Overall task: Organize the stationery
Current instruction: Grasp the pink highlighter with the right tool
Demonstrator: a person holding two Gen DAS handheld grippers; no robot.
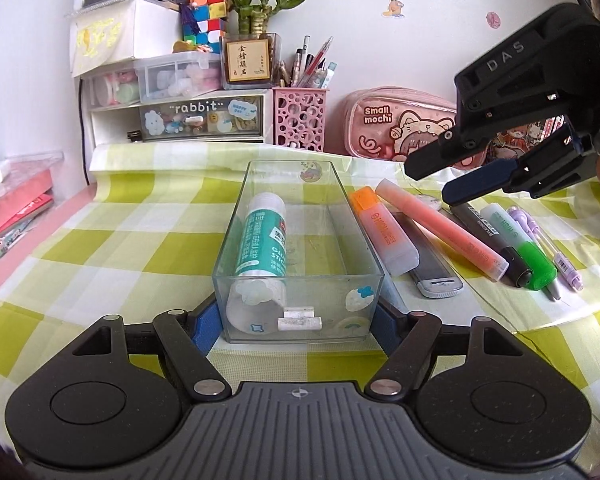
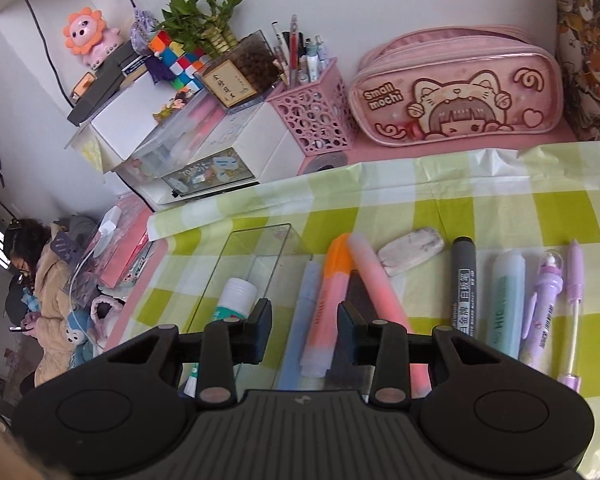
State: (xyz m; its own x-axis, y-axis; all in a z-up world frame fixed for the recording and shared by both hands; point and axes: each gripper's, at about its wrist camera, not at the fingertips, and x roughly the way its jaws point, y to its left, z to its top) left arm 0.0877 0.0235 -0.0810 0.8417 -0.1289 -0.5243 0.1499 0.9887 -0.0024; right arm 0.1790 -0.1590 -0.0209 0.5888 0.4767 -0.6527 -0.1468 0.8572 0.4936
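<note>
A clear plastic tray (image 1: 356, 240) lies on the checked cloth with a glue stick (image 1: 262, 236) inside. My left gripper (image 1: 298, 320) is shut on the tray's near end, its blue pads pressed against both sides. Right of the tray lie an orange highlighter (image 1: 380, 228), a pink highlighter (image 1: 440, 228), a black marker (image 1: 496, 240), a green highlighter (image 1: 524, 248) and purple pens (image 1: 556, 248). My right gripper (image 1: 440, 184) hovers open and empty above these. In the right wrist view its open fingers (image 2: 304, 330) straddle the orange highlighter (image 2: 328, 300) from above, beside the tray (image 2: 260, 264).
A worn eraser (image 2: 412, 256) lies behind the pens. A pink pencil case (image 1: 400, 124), a pink pen holder (image 1: 300, 118) and drawer boxes (image 1: 180, 116) stand along the back wall. Books (image 1: 12, 208) lie at the left edge.
</note>
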